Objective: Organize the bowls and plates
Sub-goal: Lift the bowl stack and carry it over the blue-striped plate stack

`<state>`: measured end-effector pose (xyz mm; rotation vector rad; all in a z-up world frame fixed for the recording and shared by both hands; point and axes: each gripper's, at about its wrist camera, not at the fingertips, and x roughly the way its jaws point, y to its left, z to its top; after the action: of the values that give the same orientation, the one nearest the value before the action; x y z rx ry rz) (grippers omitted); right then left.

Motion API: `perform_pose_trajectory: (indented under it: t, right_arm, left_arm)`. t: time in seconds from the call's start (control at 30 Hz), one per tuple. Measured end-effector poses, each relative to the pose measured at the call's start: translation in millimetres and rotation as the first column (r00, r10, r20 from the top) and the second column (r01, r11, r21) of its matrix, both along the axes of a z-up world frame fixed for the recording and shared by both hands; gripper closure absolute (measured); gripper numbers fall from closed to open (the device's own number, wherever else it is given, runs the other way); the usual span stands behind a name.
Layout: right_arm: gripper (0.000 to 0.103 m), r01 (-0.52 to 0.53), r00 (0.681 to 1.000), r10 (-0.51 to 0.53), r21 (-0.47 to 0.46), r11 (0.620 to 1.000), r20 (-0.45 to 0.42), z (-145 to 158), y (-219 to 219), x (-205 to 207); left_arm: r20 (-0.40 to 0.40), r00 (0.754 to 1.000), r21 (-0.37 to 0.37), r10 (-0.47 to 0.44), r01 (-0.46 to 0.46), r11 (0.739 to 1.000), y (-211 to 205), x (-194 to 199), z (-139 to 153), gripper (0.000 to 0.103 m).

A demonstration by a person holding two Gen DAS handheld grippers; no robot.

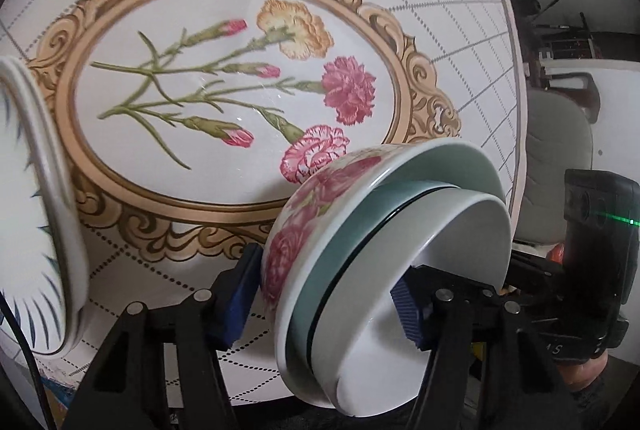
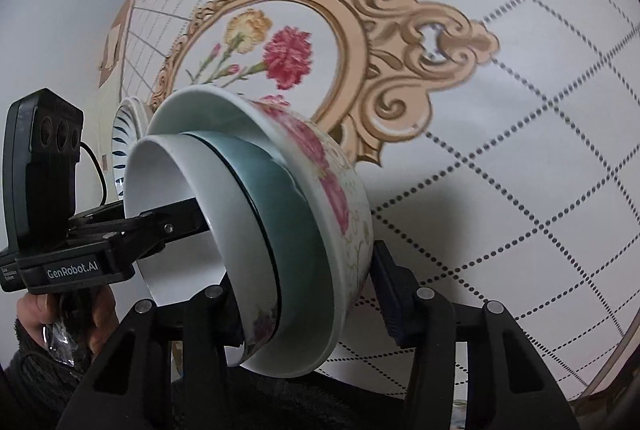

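Three nested bowls [image 1: 384, 250], tilted sideways, floral outermost.

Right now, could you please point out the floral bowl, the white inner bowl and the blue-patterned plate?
floral bowl [image 1: 296, 226]: left wrist view, on its pink-flowered outer wall.
white inner bowl [image 2: 168, 181]: right wrist view, on its inside wall.
blue-patterned plate [image 1: 24, 230]: left wrist view, on its face near the rim.

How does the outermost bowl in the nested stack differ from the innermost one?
The outermost bowl has pink carnations printed on its outside; the innermost bowl is plain white. The floral bowl is the widest and cups the others; the white bowl is the smallest and sits deepest, with a teal bowl between them. Both are round, glossy and tipped on their sides, clamped together by the left gripper and right gripper.
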<state>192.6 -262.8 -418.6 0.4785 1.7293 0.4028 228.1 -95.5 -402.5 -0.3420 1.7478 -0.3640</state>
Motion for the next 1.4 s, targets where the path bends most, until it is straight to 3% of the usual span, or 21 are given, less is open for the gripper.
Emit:
perform_pose_trajectory:
  t: [0.33,0.73,1.07,1.4]
  right_arm:
    - [0.052,-0.088,0.992,0.087,0.010,0.996,0.086,47,27,25]
    - [0.053,-0.234,0.959,0.229,0.015,0.972,0.168,95,110,49]
    - [0.054,-0.253,0.957,0.244,0.043,0.966,0.158,89,208,55]
    - [0.054,-0.241,0.965,0.235,0.040,0.970,0.121,61,259,61]
  left_arm:
    - [0.086,0.993,-0.004,0.077,-0.077,0.997,31,-3,45,0.044]
    - [0.158,0.961,-0.014,0.229,-0.230,0.973,109,-10,84,0.044]
    - [0.158,0.951,0.016,0.266,-0.272,0.962,196,-5,80,0.044]
    - [0.121,0.962,0.033,0.244,-0.250,0.968,243,6,54,0.044]
